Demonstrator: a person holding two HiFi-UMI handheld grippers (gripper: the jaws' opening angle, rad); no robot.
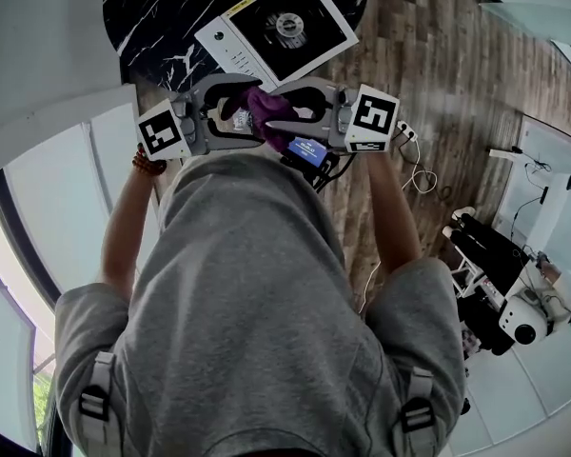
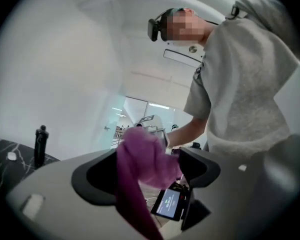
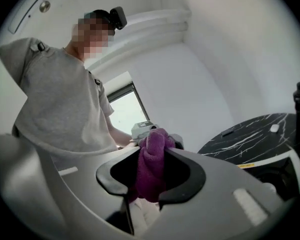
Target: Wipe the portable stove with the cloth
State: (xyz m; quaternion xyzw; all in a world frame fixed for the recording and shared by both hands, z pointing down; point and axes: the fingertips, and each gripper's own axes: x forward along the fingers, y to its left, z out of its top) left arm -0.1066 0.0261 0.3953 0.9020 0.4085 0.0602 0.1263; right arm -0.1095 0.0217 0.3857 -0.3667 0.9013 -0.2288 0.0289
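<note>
Grey-shirted person [image 1: 257,303], right hand-held gripper [image 3: 156,146] clamping cloth [image 3: 151,176], left hand-held gripper [image 2: 150,154] wide, stove [image 1: 276,29] beyond on marble table [image 1: 152,17]

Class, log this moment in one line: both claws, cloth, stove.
left claw: open | right claw: shut on cloth | cloth: purple, held clear of stove | stove: on marble table

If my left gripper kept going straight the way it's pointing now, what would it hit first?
The purple fuzzy cloth: it hangs between the open jaws of the left gripper, pinched by the right gripper facing it. Just behind comes the right gripper itself, though the depth there is hard to judge.
</note>
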